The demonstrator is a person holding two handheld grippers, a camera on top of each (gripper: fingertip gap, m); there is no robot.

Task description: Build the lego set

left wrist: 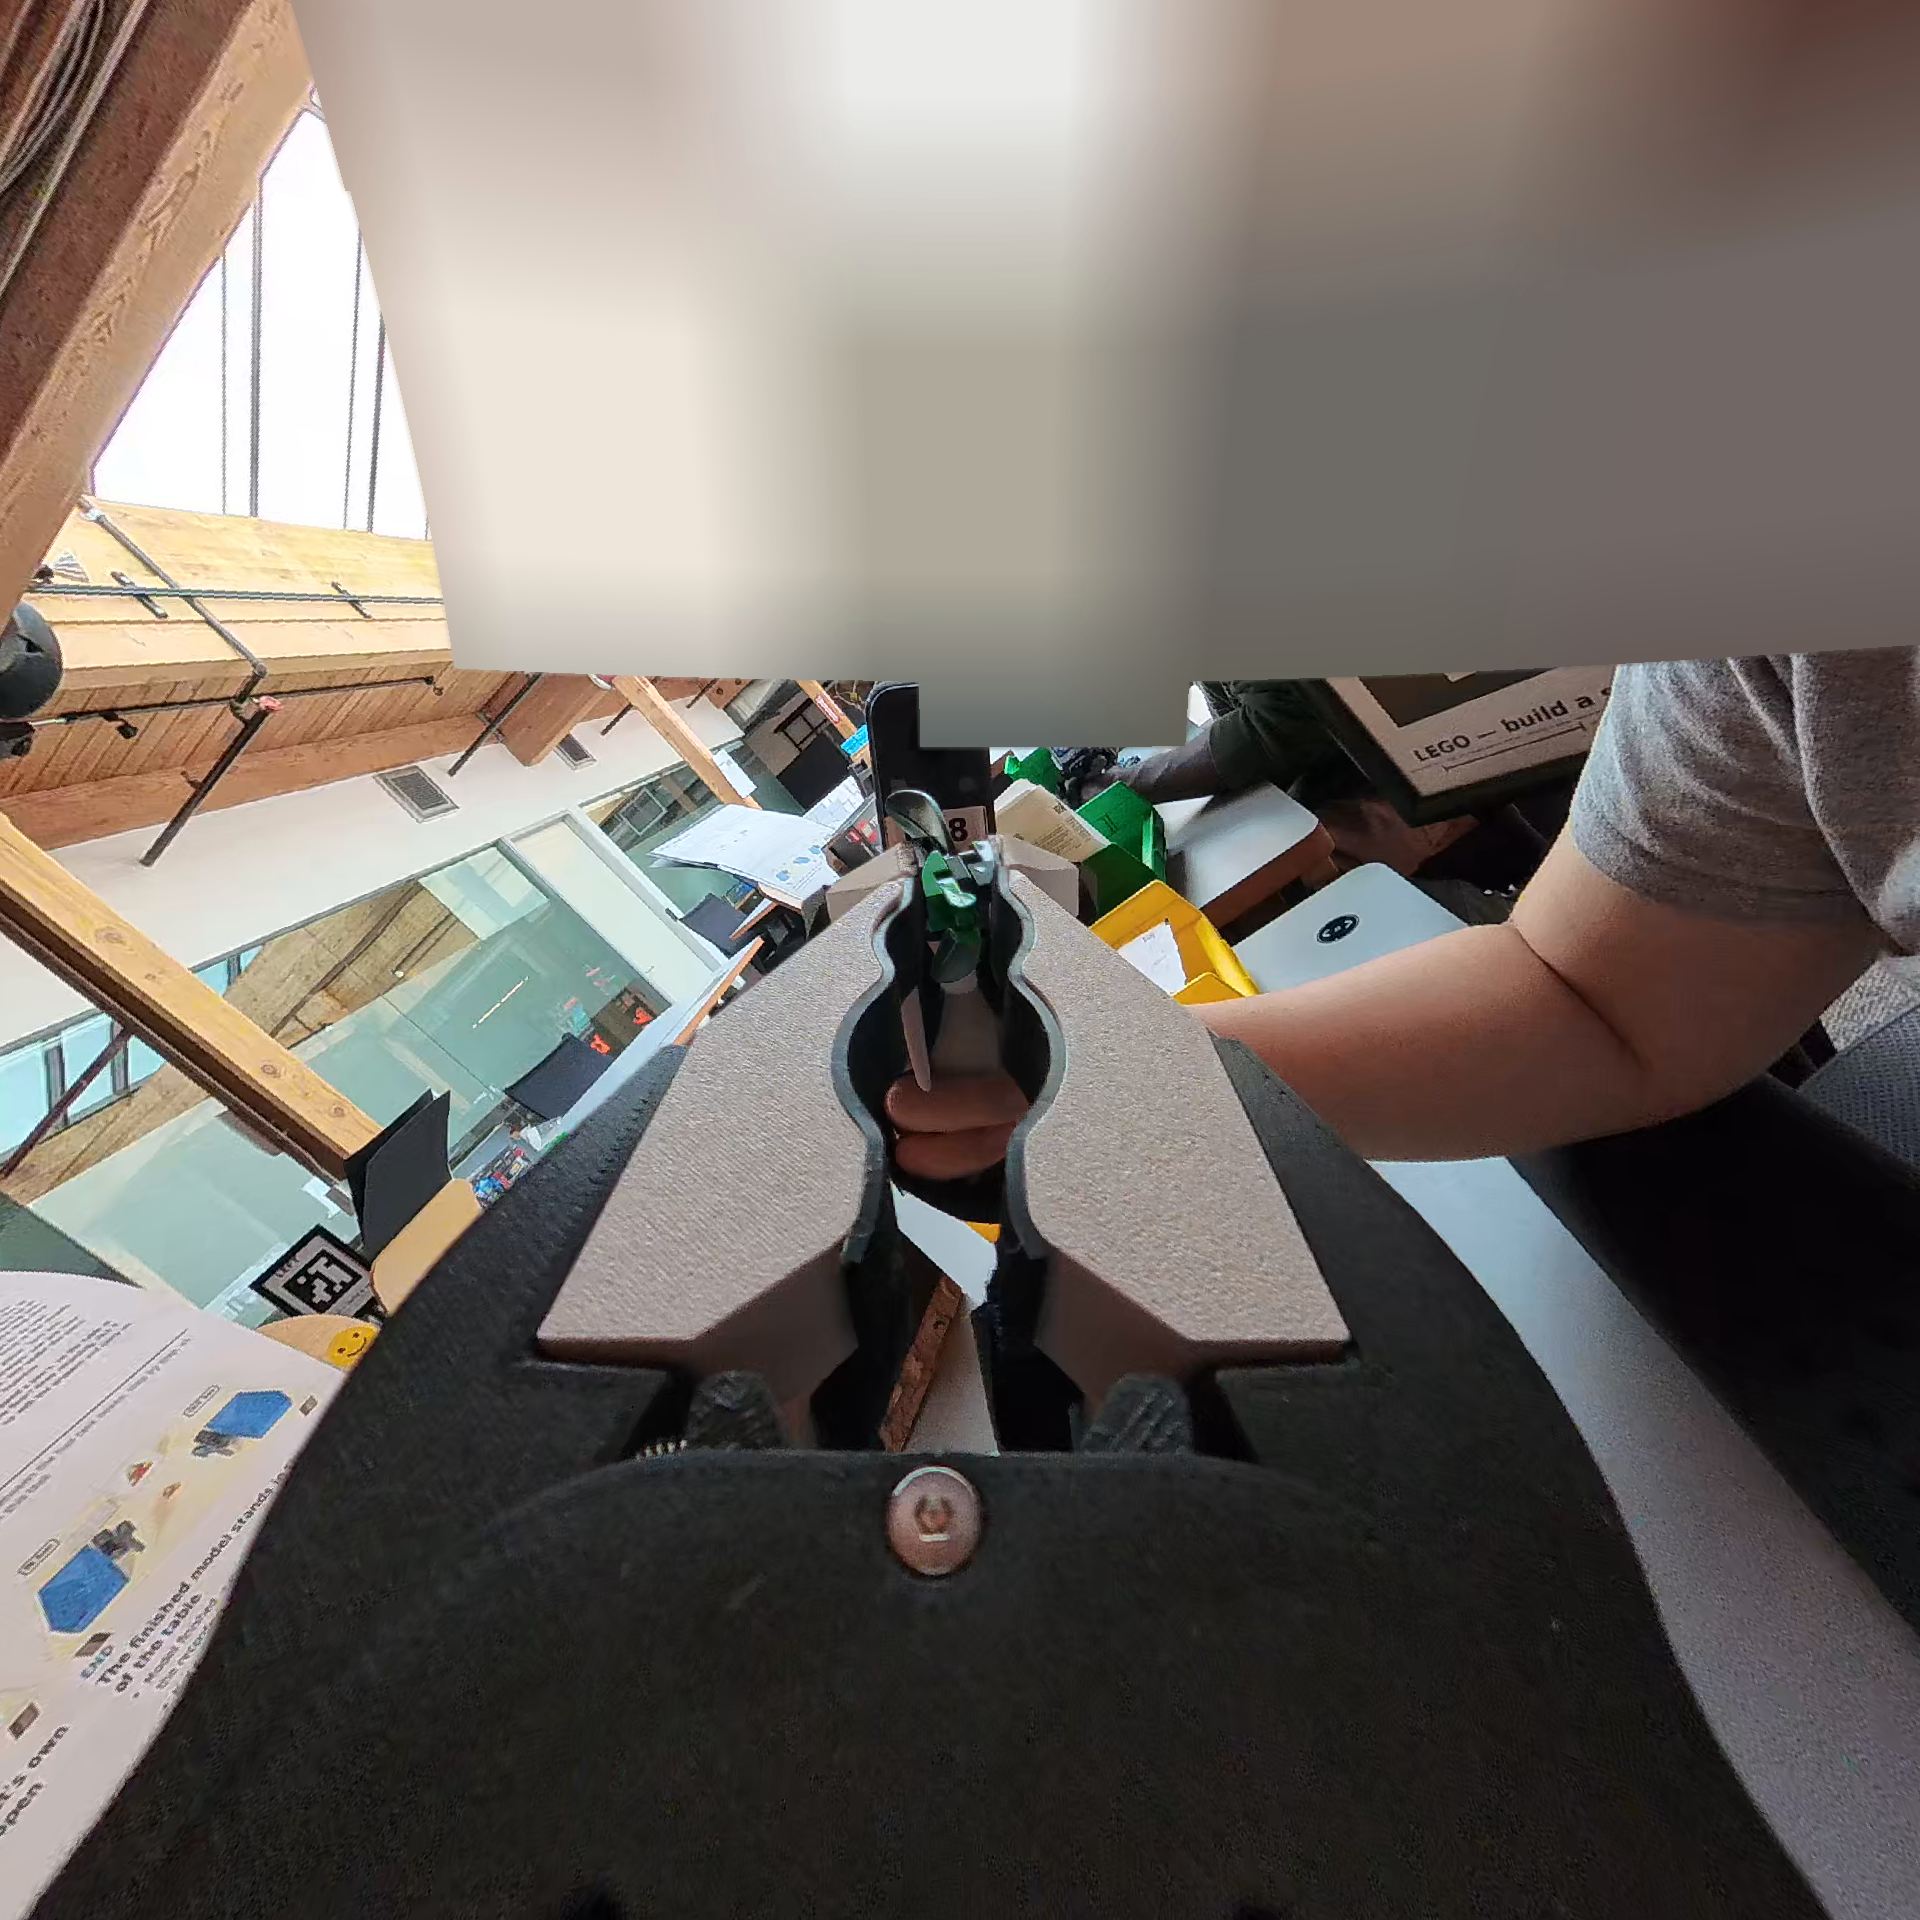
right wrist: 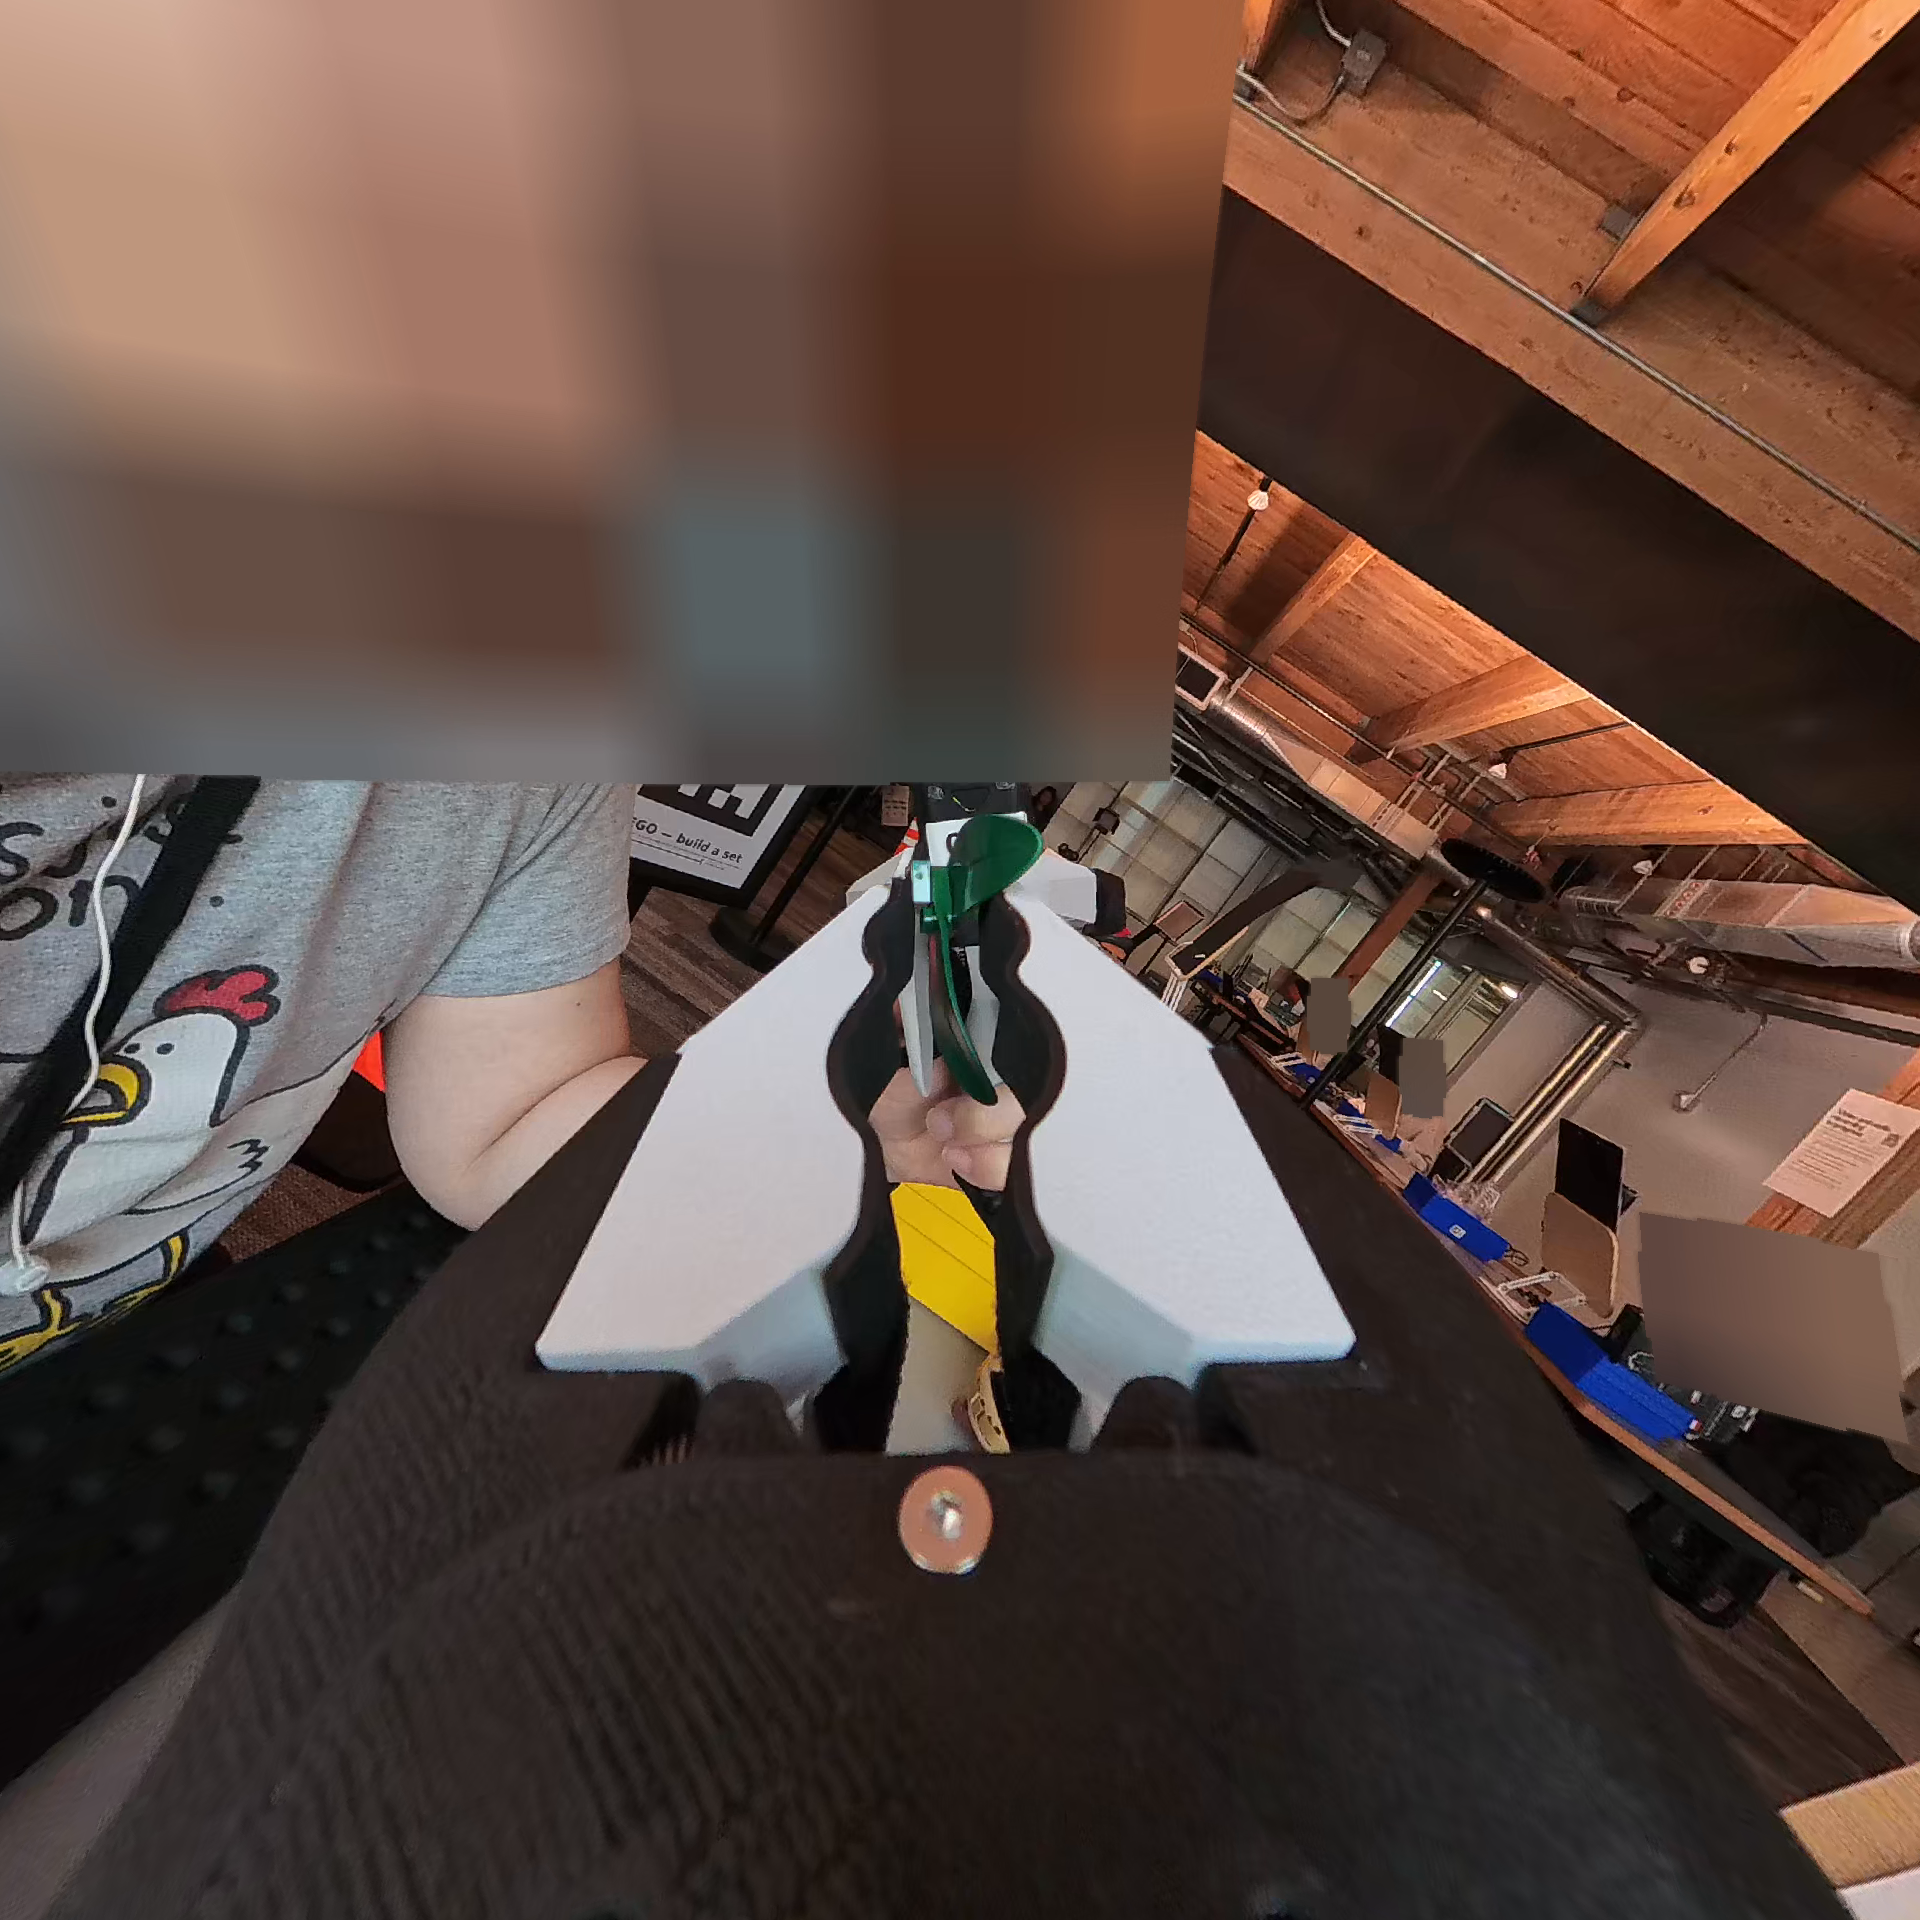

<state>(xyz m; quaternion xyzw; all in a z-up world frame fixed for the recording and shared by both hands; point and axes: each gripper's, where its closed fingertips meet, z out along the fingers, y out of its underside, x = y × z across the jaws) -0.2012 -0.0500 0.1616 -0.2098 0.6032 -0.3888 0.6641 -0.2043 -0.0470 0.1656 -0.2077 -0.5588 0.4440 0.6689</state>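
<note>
Two tools nose to nose, left tool (left wrist: 951,883) and right tool (right wrist: 951,914) both clenching half-hidden green piece (right wrist: 977,868)

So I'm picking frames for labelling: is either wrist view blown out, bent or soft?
Left wrist view: window clips to white, beams bow from wide-angle distortion, green piece sharp. Right wrist view: warm orange cast on ceiling, pale gripper fingers near overexposed, green leaf piece sharp.
</note>
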